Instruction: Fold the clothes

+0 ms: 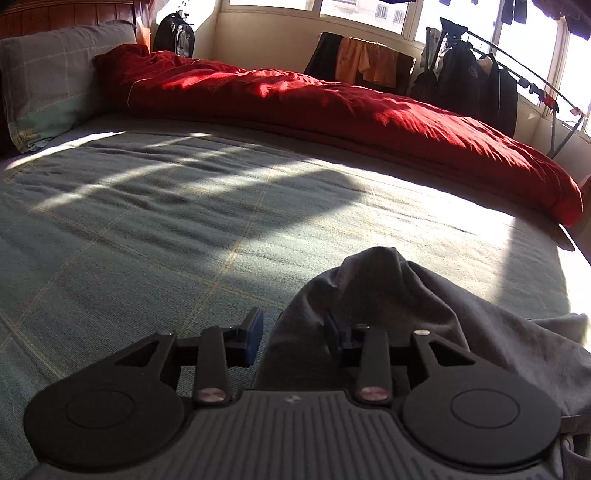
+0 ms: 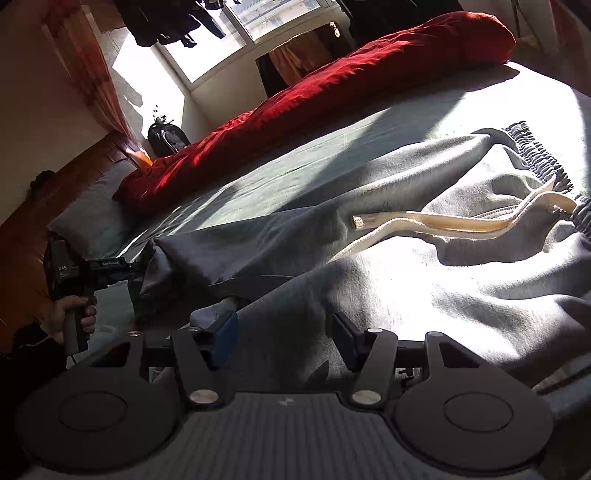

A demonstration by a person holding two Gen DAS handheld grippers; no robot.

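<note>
Grey sweatpants (image 2: 424, 266) lie rumpled across the bed (image 1: 147, 221), lower right of the frame. Left claw (image 1: 293, 334) and right claw (image 2: 284, 338) both spread, fabric between fingers. Judgement: pinch hems evenly, keeping legs aligned.

Ahead of the left gripper's fingers stretched a grey-green bedspread (image 1: 155, 221) with faint tan check lines, barred with sun and shadow. Beyond it, along the far side of the bed, lay a rumpled red duvet (image 1: 332, 110). Far to the left a grey pillow (image 1: 48, 81) leaned against a wooden headboard (image 2: 22, 236) (reddish brown). A dark backpack (image 1: 174, 33) stood in the far corner behind the duvet. To the far right, dark jackets hung on a clothes rack (image 1: 480, 77) before bright windows (image 1: 454, 14), with orange garments (image 1: 369, 61) draped beside them.
</note>
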